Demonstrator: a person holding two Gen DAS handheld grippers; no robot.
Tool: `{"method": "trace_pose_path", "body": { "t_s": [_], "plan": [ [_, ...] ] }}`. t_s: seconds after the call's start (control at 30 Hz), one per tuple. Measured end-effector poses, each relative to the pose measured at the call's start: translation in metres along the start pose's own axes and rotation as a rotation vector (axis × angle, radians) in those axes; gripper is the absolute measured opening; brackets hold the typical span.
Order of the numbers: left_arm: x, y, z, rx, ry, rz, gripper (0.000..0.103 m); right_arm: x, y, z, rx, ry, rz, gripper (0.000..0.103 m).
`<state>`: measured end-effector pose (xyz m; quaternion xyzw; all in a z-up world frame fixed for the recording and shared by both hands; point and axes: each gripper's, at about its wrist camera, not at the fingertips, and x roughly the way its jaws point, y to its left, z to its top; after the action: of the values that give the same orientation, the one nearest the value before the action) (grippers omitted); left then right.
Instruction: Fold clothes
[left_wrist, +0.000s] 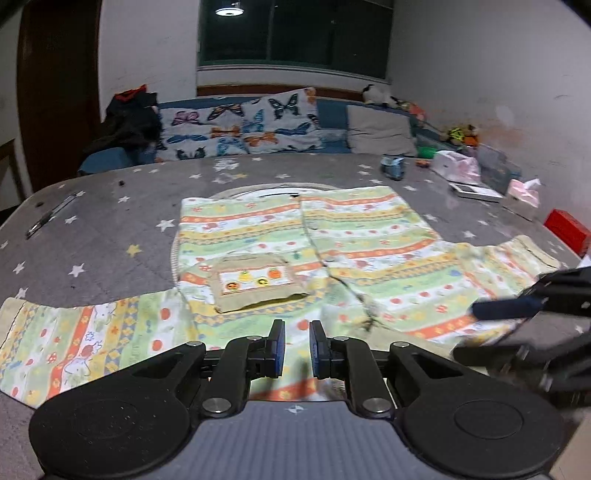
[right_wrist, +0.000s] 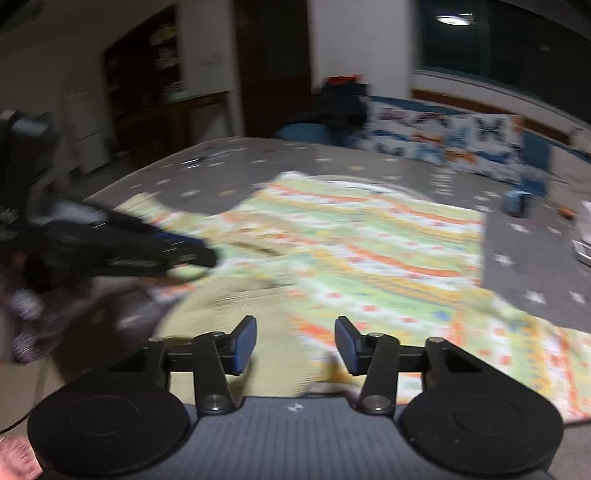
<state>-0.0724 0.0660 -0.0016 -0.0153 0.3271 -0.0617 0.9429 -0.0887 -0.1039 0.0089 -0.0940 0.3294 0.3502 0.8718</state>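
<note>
A child's patterned shirt (left_wrist: 314, 236) is spread flat, front up, on the star-printed grey mat (left_wrist: 110, 229), sleeves out to both sides, a beige chest pocket (left_wrist: 255, 284) showing. No fold appears made yet, so the first grasp is judged to be in hand. The left gripper (left_wrist: 297, 349) is held over the near edge, jaws slightly apart and empty. The right gripper (right_wrist: 295, 345) is blurred, jaws wide apart, above the neck area. Next, fabric edges would need pinching.
</note>
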Motion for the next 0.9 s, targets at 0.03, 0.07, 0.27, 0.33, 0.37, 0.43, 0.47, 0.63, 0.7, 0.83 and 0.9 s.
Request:
{"method": "trace_pose_path", "body": {
  "t_s": [0.03,0.07,0.27,0.33,0.37,0.43,0.47,0.63,0.7,0.83,0.9],
  "plan": [
    [-0.004,-0.001,0.000,0.005,-0.004,-0.006,0.015,0.003,0.006,0.000,-0.016,0.011,0.024,0.039],
    [-0.008,-0.002,0.000,0.009,-0.008,-0.012,0.015,0.007,0.012,0.000,-0.032,0.020,0.041,0.037],
    [-0.029,-0.013,-0.004,0.088,-0.034,-0.067,0.016,0.030,0.032,-0.009,-0.105,0.066,0.037,0.018],
    [-0.034,-0.020,-0.007,0.134,-0.038,-0.088,0.016,0.029,0.030,-0.010,-0.098,0.059,0.033,0.009],
    [-0.036,-0.023,-0.008,0.157,-0.040,-0.098,0.016,0.027,0.029,-0.010,-0.089,0.051,0.030,0.006],
    [-0.037,-0.031,-0.010,0.201,-0.041,-0.119,0.016,0.019,0.024,-0.009,-0.061,0.030,0.022,0.005],
    [-0.037,-0.035,-0.011,0.224,-0.043,-0.128,0.016,0.015,0.021,-0.008,-0.044,0.018,0.017,0.005],
    [-0.019,-0.053,-0.019,0.325,-0.001,-0.148,0.026,-0.002,-0.005,-0.002,0.067,-0.027,-0.002,0.005],
    [-0.009,-0.057,-0.021,0.352,0.026,-0.140,0.026,-0.006,-0.014,-0.001,0.104,-0.041,-0.008,0.005],
    [0.010,-0.061,-0.025,0.383,0.085,-0.121,0.026,-0.008,-0.023,-0.003,0.142,-0.048,-0.006,0.005],
    [0.014,-0.059,-0.025,0.382,0.099,-0.123,0.026,-0.008,-0.024,-0.005,0.146,-0.049,-0.003,0.005]
  ]
}}
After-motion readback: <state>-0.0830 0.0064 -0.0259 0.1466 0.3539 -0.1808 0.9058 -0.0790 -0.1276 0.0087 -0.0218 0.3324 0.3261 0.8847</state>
